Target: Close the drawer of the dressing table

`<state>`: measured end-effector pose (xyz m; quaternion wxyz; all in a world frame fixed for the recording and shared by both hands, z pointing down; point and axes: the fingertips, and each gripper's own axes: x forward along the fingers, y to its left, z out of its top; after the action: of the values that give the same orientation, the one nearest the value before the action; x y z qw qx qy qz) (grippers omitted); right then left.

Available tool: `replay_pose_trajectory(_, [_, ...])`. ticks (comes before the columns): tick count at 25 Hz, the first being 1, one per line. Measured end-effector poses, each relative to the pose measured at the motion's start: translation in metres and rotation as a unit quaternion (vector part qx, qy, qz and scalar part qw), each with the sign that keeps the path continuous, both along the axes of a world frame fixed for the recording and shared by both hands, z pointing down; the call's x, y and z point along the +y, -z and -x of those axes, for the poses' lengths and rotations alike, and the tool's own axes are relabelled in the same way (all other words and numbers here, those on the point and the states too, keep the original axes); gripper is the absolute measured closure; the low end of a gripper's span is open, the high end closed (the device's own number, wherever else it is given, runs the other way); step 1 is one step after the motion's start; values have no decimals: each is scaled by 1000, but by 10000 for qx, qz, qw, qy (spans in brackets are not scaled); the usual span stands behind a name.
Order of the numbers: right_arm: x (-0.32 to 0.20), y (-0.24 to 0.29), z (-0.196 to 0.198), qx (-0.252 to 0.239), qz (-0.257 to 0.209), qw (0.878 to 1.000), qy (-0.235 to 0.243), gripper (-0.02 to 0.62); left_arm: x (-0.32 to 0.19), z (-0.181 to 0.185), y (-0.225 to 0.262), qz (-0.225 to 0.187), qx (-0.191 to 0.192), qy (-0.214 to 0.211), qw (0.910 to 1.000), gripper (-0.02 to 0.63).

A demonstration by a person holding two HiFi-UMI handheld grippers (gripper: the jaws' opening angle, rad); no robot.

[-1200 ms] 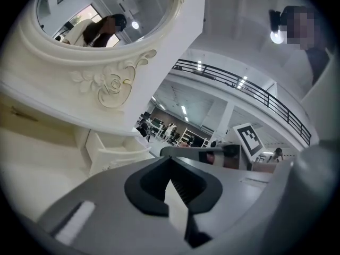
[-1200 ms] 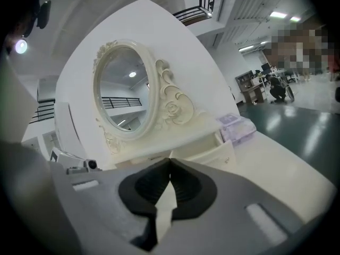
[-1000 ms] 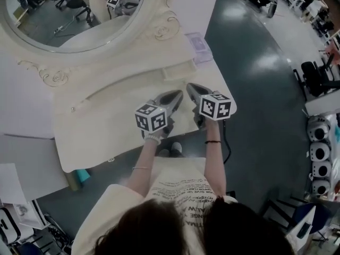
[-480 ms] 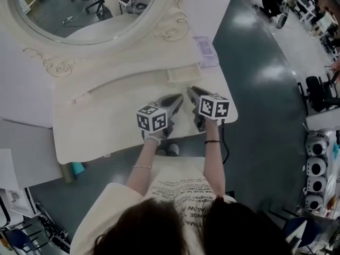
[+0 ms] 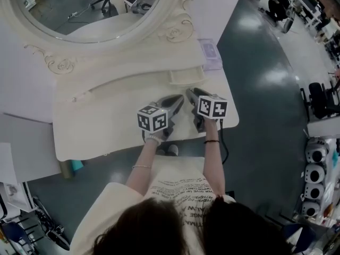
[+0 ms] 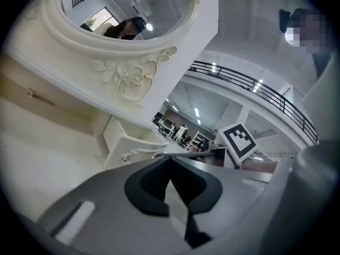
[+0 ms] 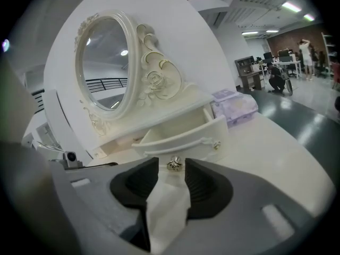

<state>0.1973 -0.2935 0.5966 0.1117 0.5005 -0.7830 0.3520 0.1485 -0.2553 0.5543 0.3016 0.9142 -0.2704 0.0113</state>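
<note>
The right gripper (image 7: 172,168) is nearest. Its jaws are opening, and the pads are clear of the small metal knob (image 7: 174,164) that shows in the gap at their tips. Beside it, the left gripper (image 6: 170,162) is clenched on nothing. Just past the right tips, the drawer (image 7: 180,138) stands pulled out of the dressing table (image 5: 106,118), under the oval mirror (image 5: 79,9). A lilac packet (image 7: 234,104) lies behind the drawer.

Cream drawer (image 7: 186,141), pulled open, curved front, small metal knob (image 7: 175,164), right end of dressing table (image 5: 106,118) top
</note>
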Motion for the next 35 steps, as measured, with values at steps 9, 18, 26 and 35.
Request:
replay_pose_trajectory(9, [-8, -10, 7, -202, 267, 9994, 51, 453, -9, 3, -4, 76, -4, 84, 9999, 607])
replay_pose_trajectory(18, [-10, -16, 4, 56, 371, 9993, 61, 494, -15, 8, -6, 116, 21, 164, 9998, 607])
replay_pose_trajectory(26, [-12, -15, 4, 83, 399, 9992, 65, 494, -17, 8, -6, 137, 56, 139, 9998, 607])
replay_pose_trajectory(35, [-17, -15, 5, 113, 431, 9990, 47, 494, -23, 12, -6, 168, 74, 164, 9997, 607])
